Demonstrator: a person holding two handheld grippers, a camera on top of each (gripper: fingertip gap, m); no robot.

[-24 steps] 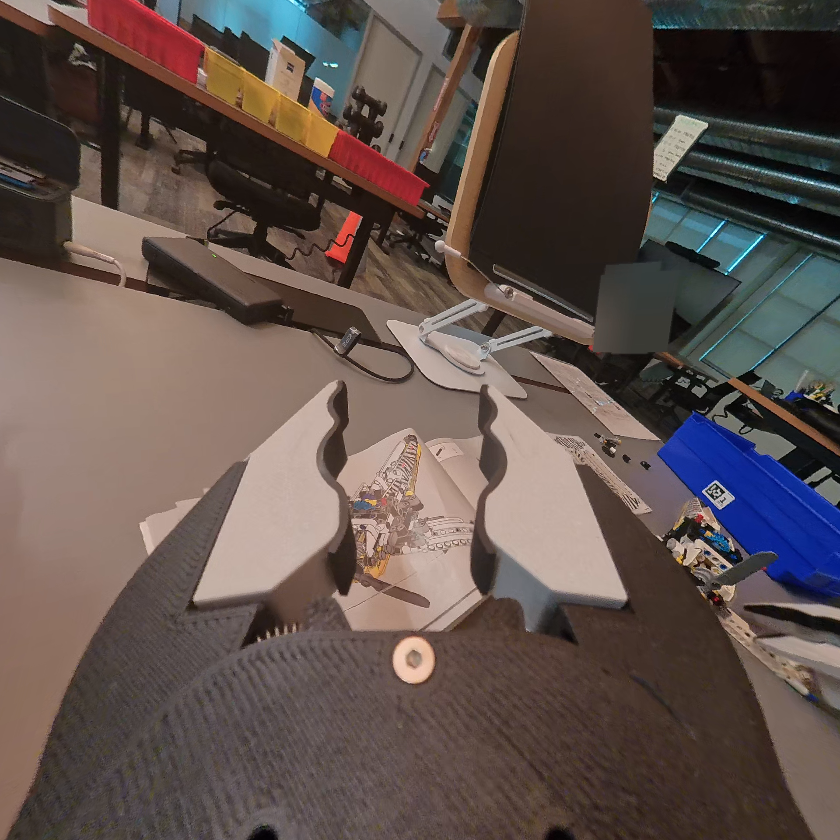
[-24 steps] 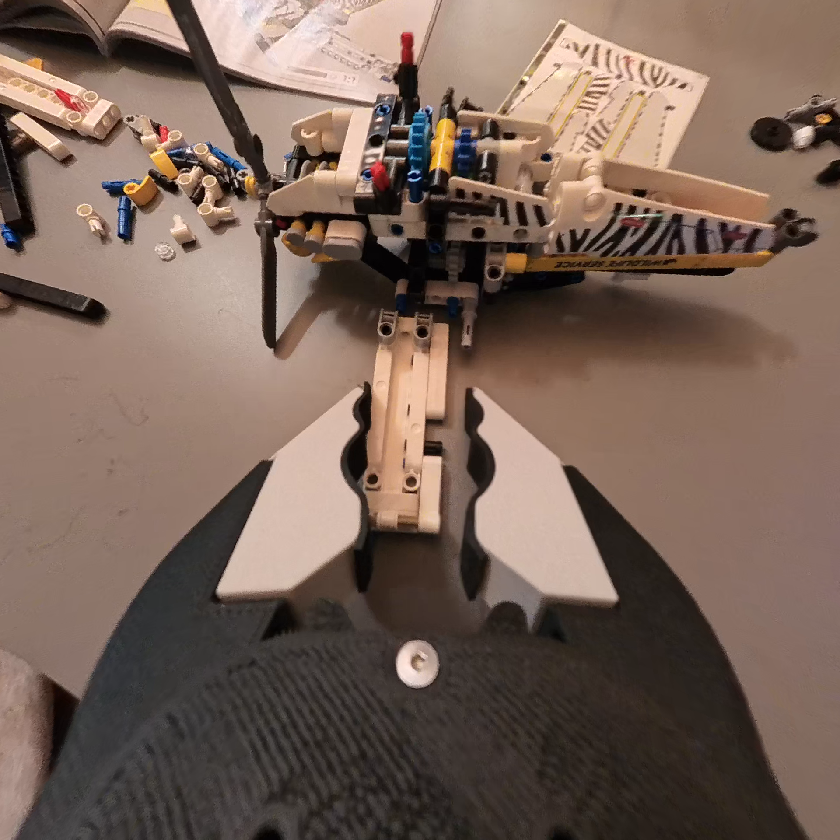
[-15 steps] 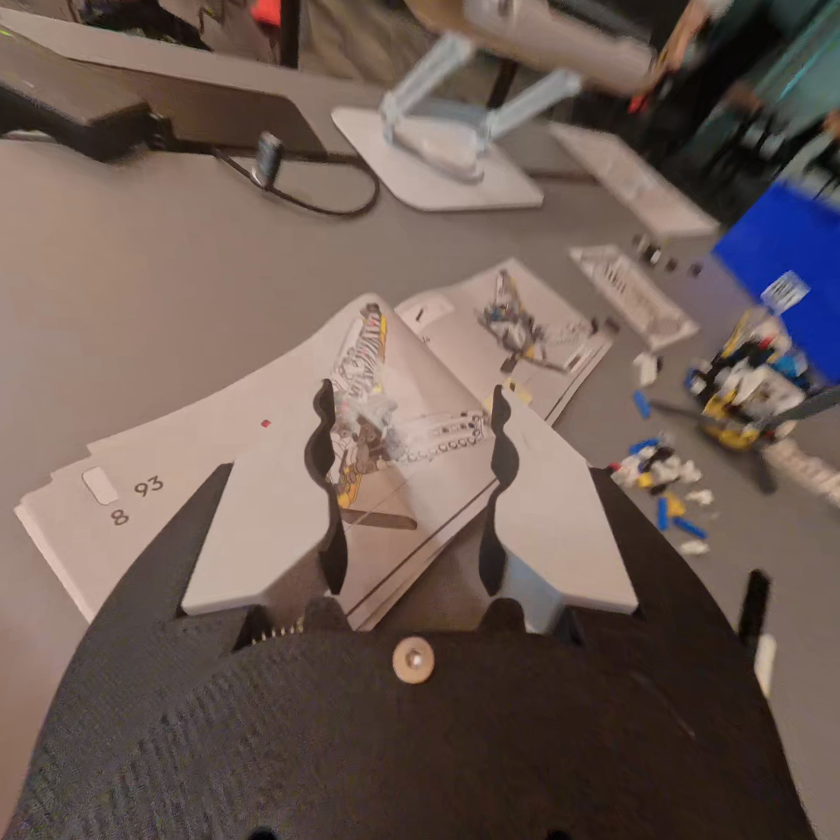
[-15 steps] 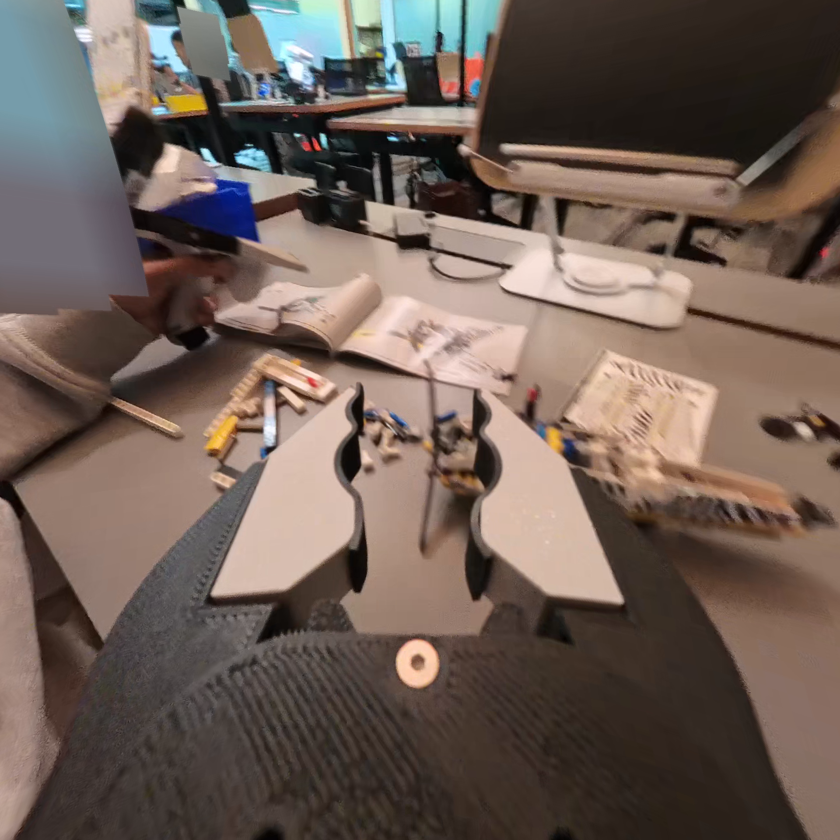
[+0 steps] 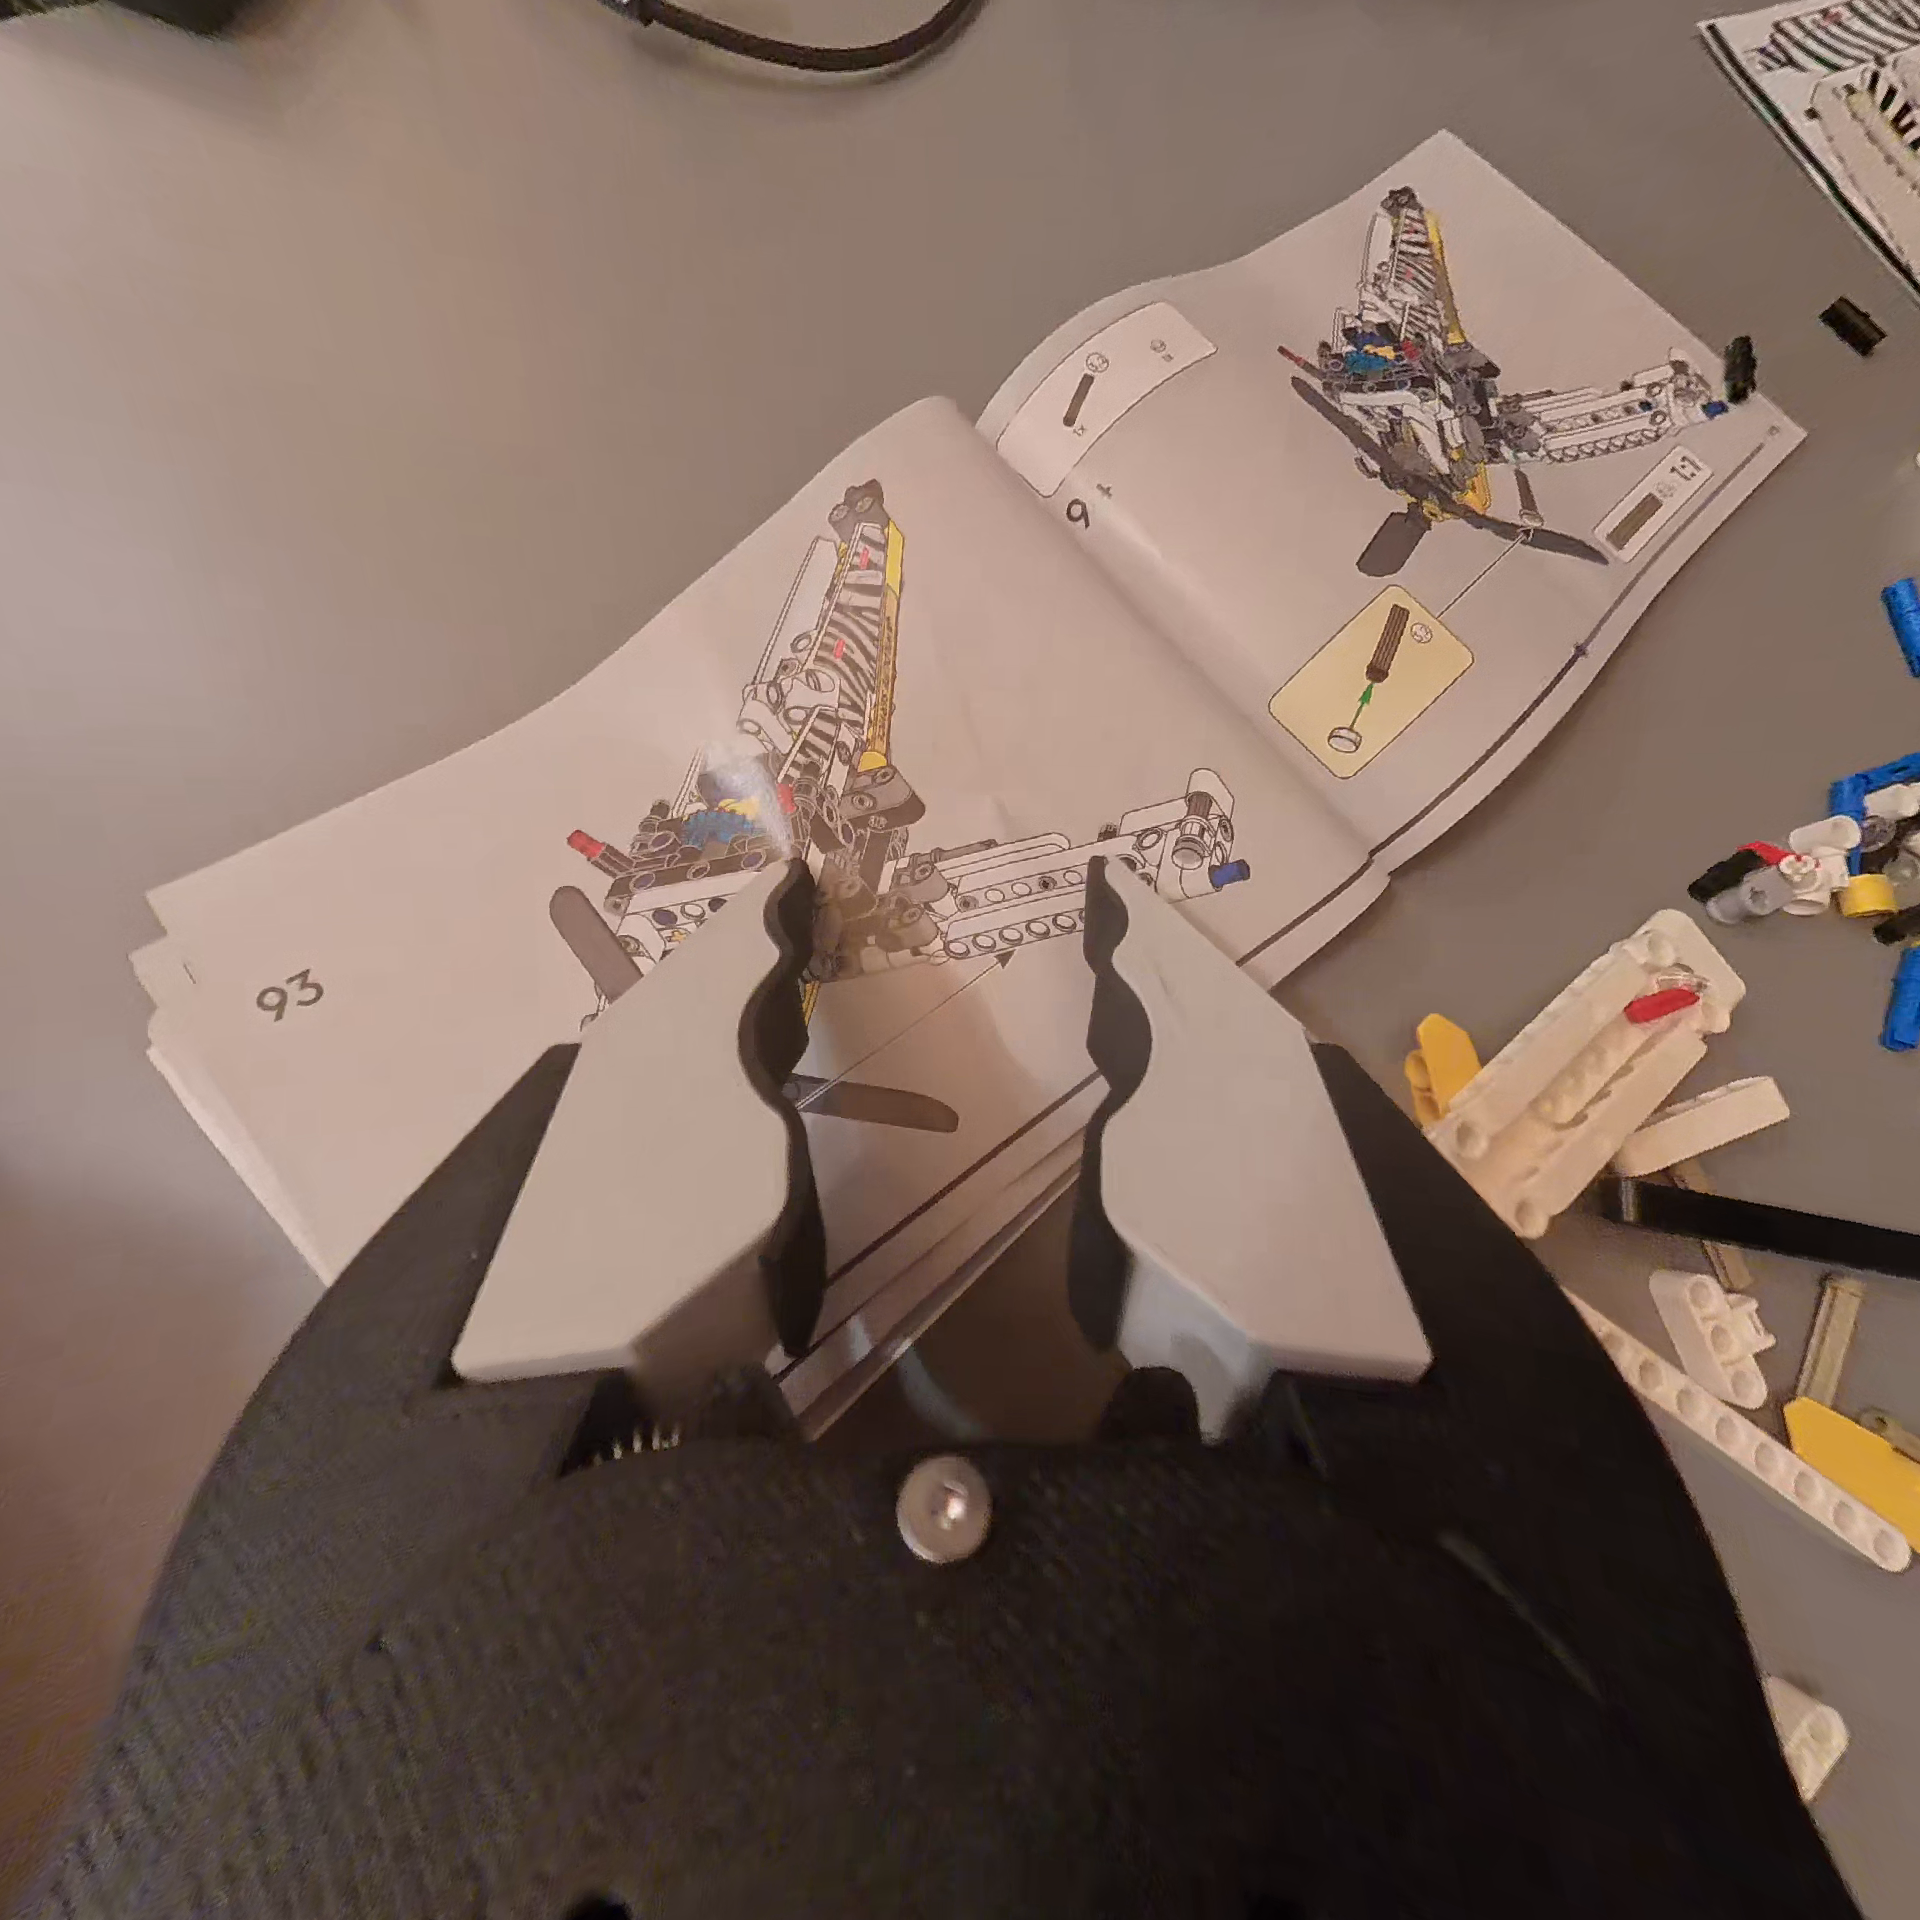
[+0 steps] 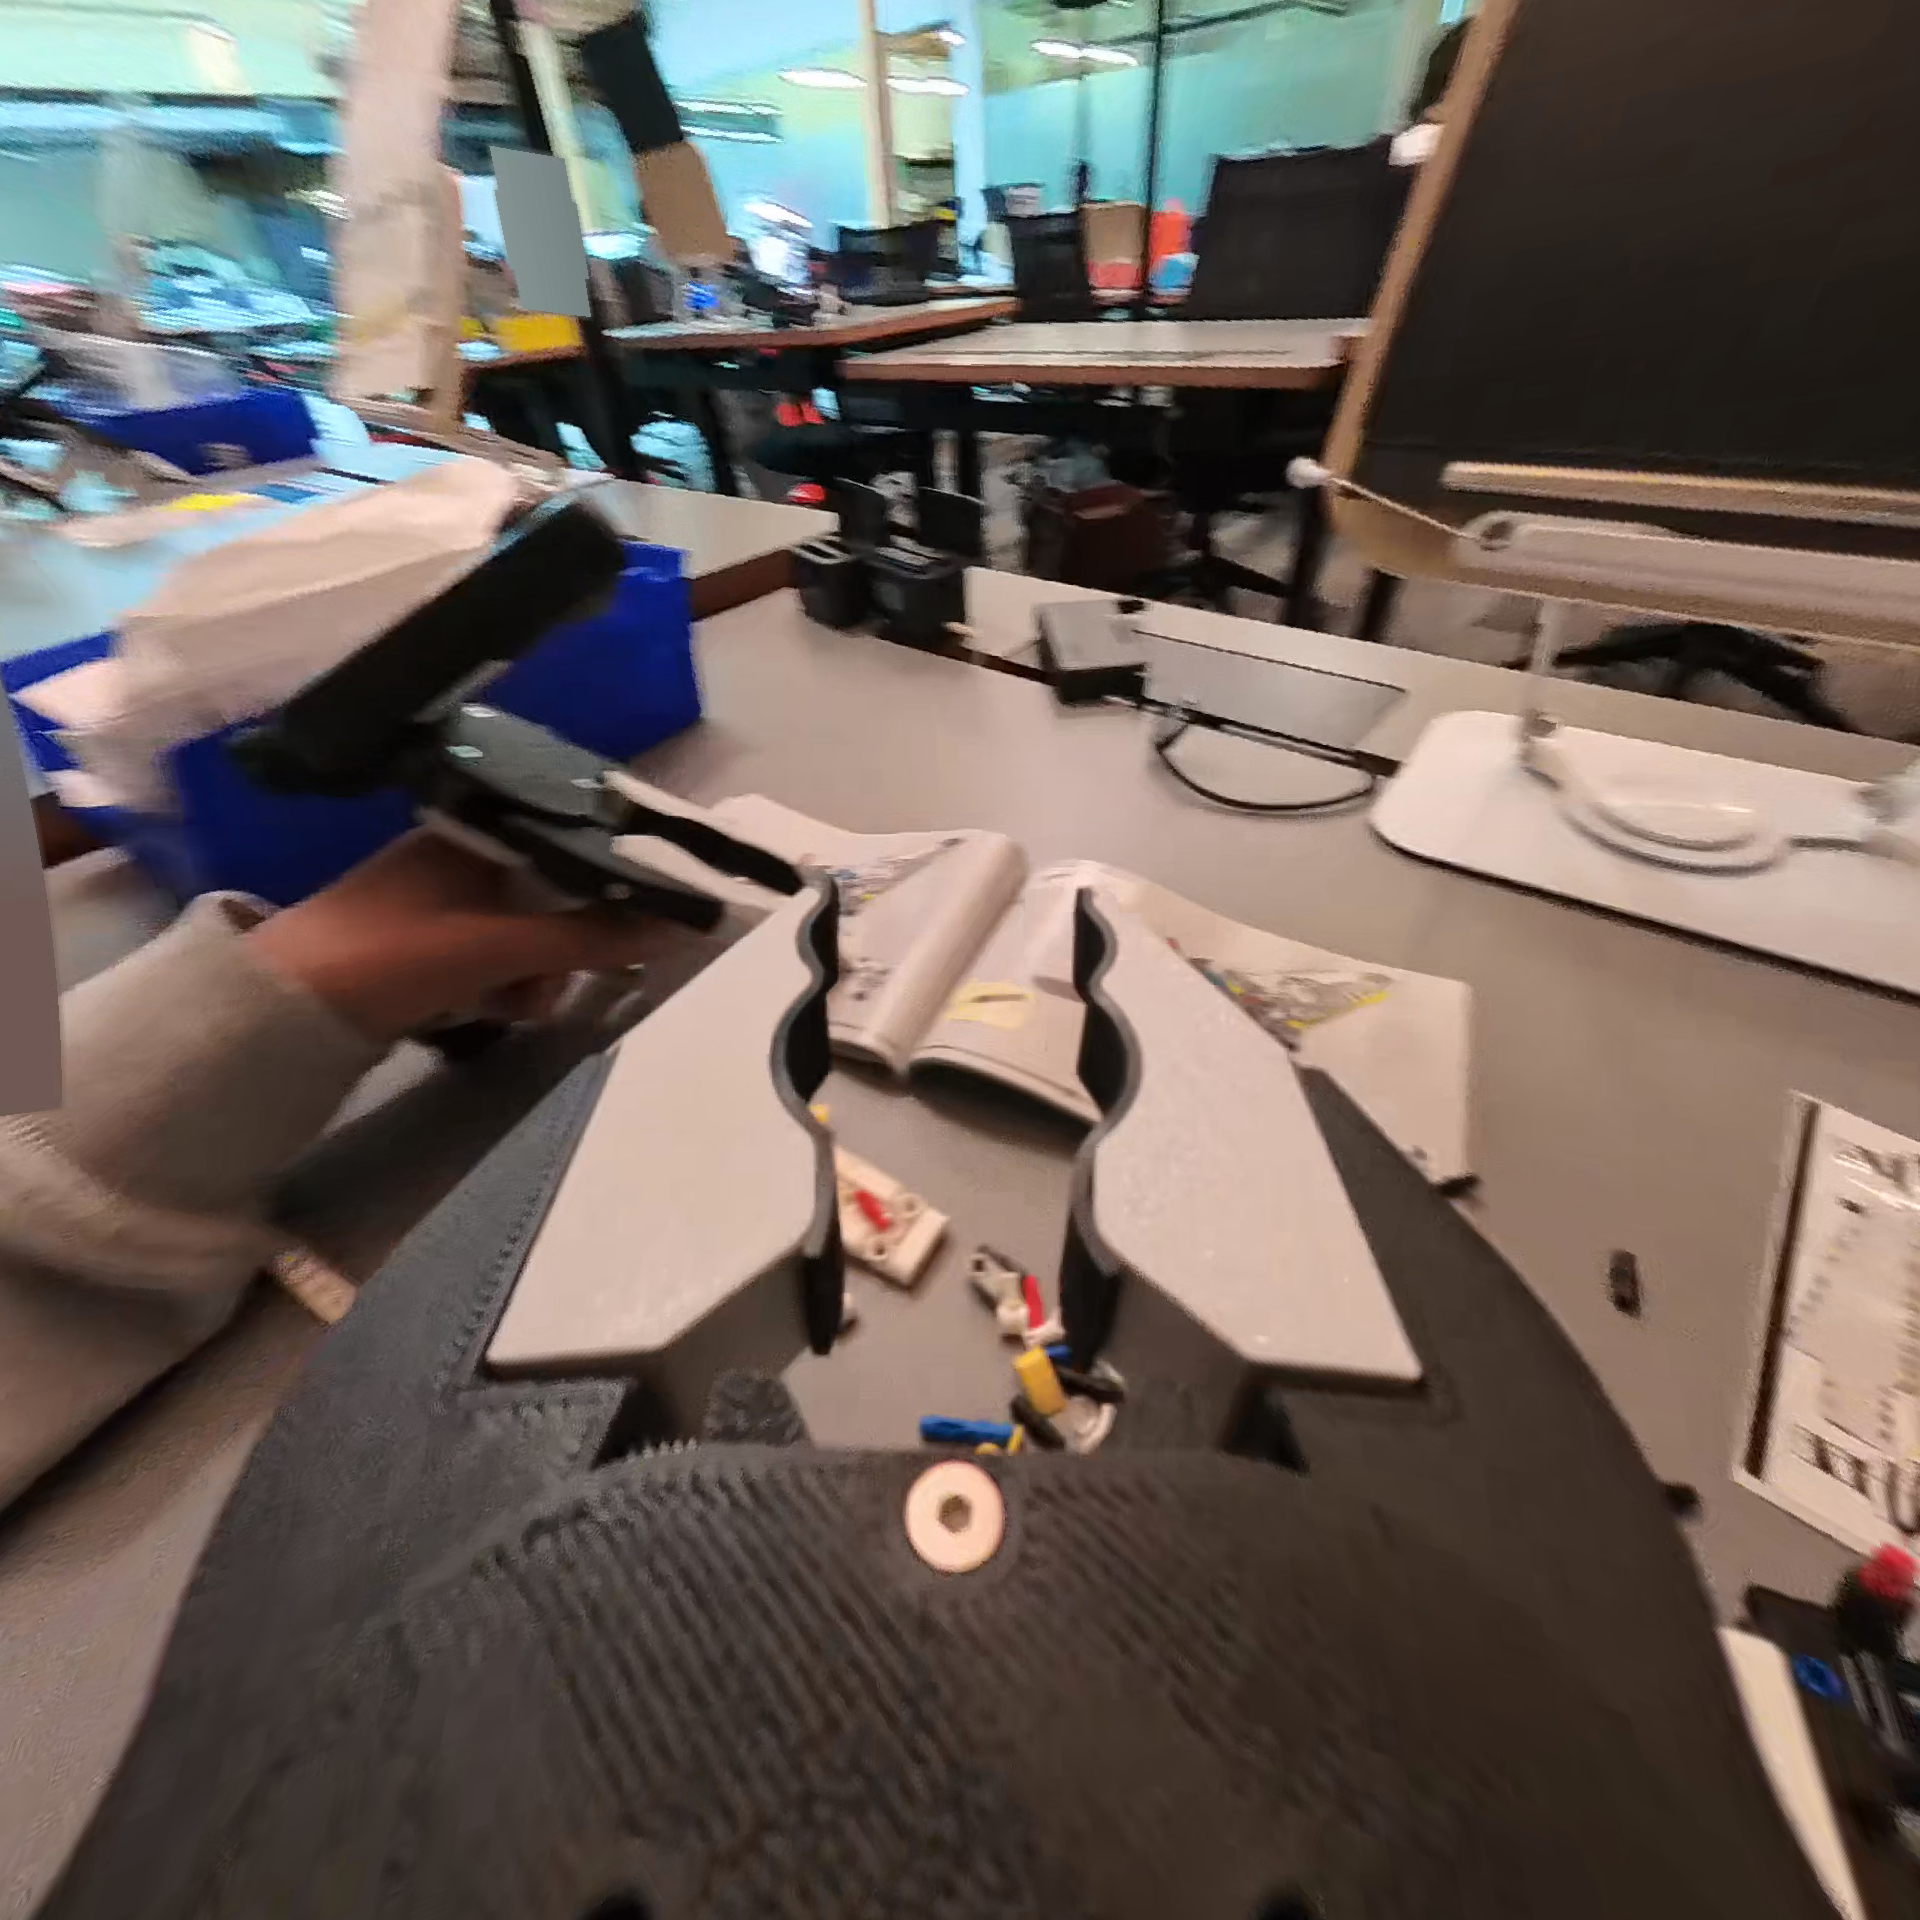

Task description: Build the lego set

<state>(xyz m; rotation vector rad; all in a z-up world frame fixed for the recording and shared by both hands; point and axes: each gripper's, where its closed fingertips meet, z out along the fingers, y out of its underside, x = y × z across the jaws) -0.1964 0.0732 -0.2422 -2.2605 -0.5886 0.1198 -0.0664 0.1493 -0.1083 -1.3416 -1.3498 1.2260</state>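
Loose lego pieces lie scattered on the grey table: in the left wrist view a white beam assembly with a small red pin on top sits just right of the open instruction booklet, with a yellow piece touching its left end, a long white holed beam and a black strip nearer the camera, and a cluster of small blue, white, red and yellow connectors farther right. The partly built model shows only as a blurred dark edge with a red tip at the lower right of the right wrist view.

The left gripper hangs over the booklet's lower page, its jaws spread with nothing between them. The right gripper hovers above the table, jaws likewise spread and empty; between them show small connectors and the white assembly.

In the right wrist view a hand in a grey sleeve holds the other gripper at left, before a blue bin. A striped sticker sheet lies at right, and a white stand base sits beyond.
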